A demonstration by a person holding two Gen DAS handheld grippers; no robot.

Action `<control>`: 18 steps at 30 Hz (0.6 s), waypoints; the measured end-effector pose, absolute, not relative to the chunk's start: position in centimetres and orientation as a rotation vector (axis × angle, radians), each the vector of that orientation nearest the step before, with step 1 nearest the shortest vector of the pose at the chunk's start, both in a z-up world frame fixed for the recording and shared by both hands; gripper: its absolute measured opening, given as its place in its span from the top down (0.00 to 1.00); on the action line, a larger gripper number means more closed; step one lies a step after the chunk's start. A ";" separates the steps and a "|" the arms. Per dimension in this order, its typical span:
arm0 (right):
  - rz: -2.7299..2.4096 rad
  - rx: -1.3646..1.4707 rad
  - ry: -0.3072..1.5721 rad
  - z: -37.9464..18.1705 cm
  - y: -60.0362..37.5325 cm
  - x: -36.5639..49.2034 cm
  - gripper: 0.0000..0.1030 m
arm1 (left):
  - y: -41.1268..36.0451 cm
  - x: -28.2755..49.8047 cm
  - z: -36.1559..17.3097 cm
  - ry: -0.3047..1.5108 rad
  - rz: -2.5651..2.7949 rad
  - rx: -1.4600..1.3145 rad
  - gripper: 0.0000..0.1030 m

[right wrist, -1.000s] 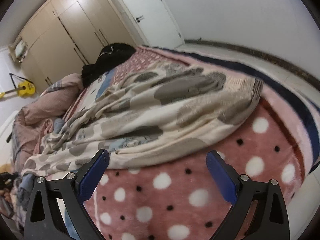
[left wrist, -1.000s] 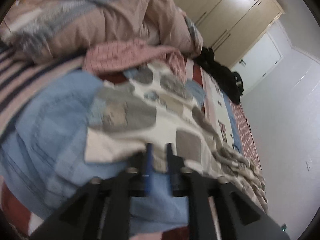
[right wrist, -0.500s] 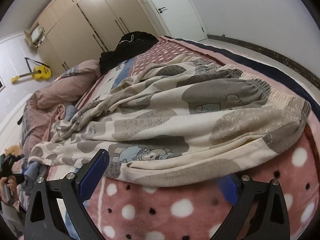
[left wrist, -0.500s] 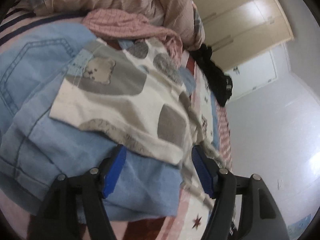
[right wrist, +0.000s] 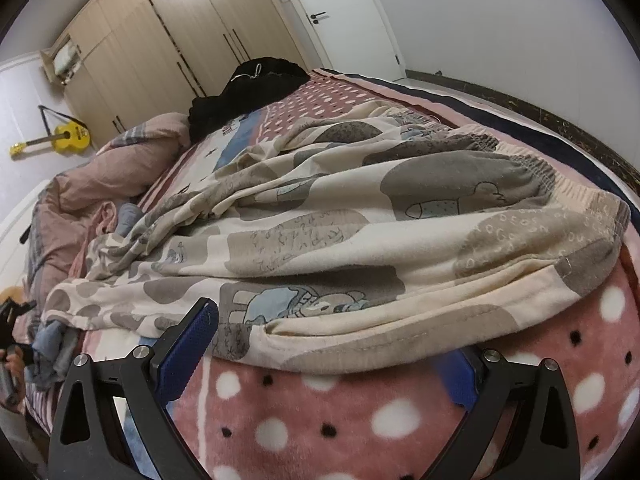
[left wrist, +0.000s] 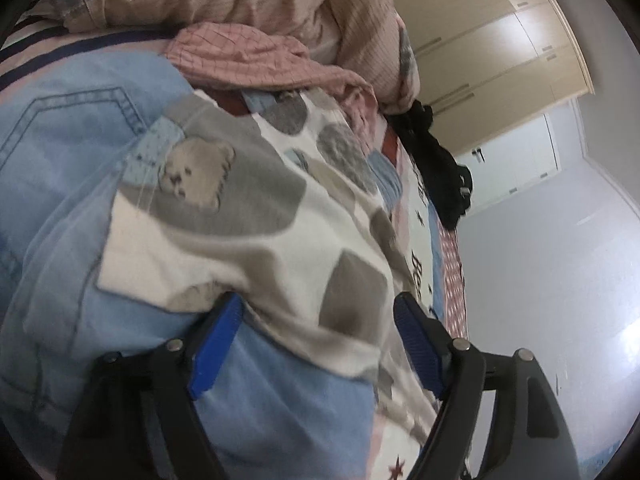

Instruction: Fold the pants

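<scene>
On the bed's pink dotted blanket (right wrist: 400, 420), my right tool (right wrist: 328, 344) gapes wide before the printed pants (right wrist: 360, 240), holding nothing. My left tool (left wrist: 316, 320) has just been opening, its jaws loosely straddling the pants' hem over blue jeans (left wrist: 60, 160). Wardrobe (right wrist: 160, 40) beyond.

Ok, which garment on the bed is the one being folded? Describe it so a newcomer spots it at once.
On the pink polka-dot blanket covering the bed, look at the near end, ahead of the right gripper. The cream pants lie there lengthwise, elastic waistband at the right. Grey patches and small cartoon bears set them apart from the plain blue jeans and black clothes.
</scene>
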State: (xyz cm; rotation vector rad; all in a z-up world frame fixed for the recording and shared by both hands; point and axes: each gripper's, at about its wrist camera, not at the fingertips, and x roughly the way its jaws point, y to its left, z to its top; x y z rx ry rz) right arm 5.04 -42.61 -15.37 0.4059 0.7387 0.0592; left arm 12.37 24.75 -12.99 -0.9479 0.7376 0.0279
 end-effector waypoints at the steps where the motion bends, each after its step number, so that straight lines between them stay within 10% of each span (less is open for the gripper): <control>1: 0.058 0.401 0.738 -15.3 -42.5 5.2 0.04 | 25.0 12.7 -12.9 0.731 0.040 -0.943 0.28; 18: 0.033 0.392 0.726 -15.4 -42.0 6.8 0.04 | 26.2 10.5 -13.4 0.796 -0.066 -0.965 0.21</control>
